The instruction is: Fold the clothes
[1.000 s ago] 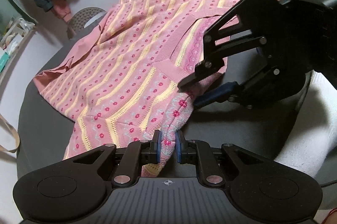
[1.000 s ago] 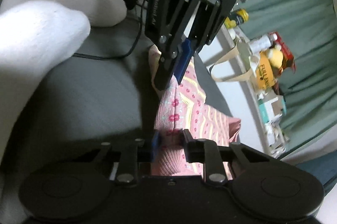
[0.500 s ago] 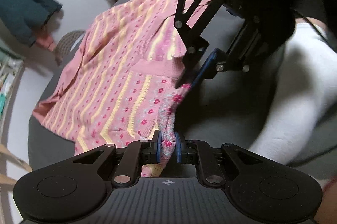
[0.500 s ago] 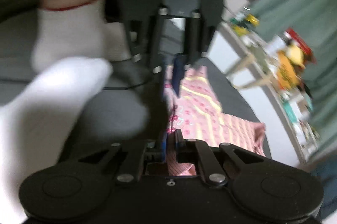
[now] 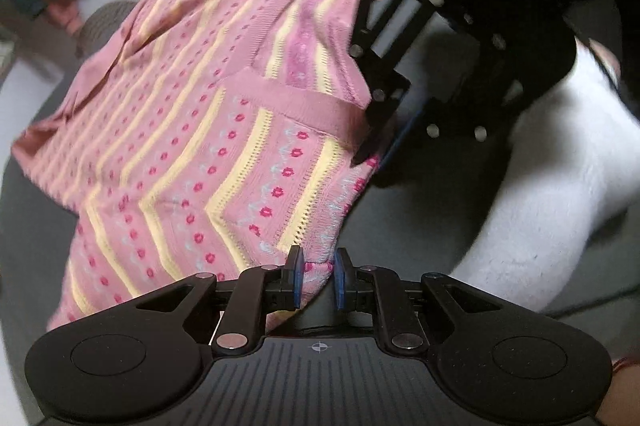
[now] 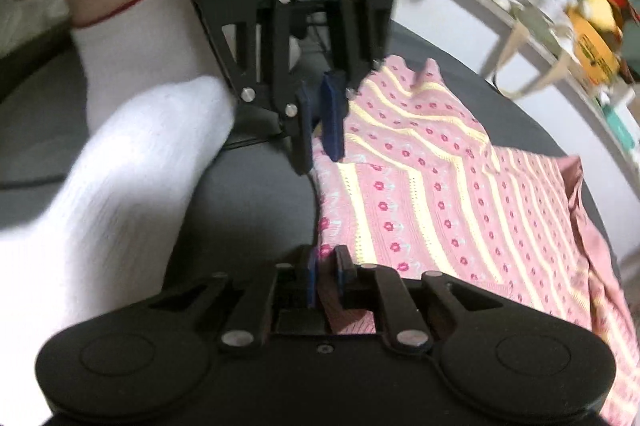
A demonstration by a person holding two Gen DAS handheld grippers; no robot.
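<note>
A pink knit sweater [image 5: 208, 129], striped in yellow with rows of small red flowers, lies spread over a dark grey tabletop [image 5: 404, 226], its near edge doubled over so a paler inside layer and a plain pink band show beside the right claw. The left claw [image 5: 317, 276] sits low at the sweater's near corner with its blue pads [image 5: 296, 278] parted a little; a fold of the knit lies between them against the left pad, while a gap of dark surface shows before the right pad, so it looks slackened rather than clamped. In the right wrist view this same claw [image 6: 322, 141] hangs point-down over the sweater's edge with clear space between its blue pads. The right claw [image 6: 324, 276] has its pads narrowly apart with a strip of sweater [image 6: 440, 209] running in between them; whether it pinches the cloth firmly cannot be told from the blurred picture. Seen from the left wrist camera, the right claw [image 5: 372, 157] comes down at the folded edge, tips meeting the fabric. A foot in a white sock [image 6: 132, 153] rests on the tabletop just beside both claws, with a thin red thread around the ankle. Behind the sweater stand a cluttered shelf [image 6: 560, 37] with bottles and a yellow toy, and a green curtain.
</note>
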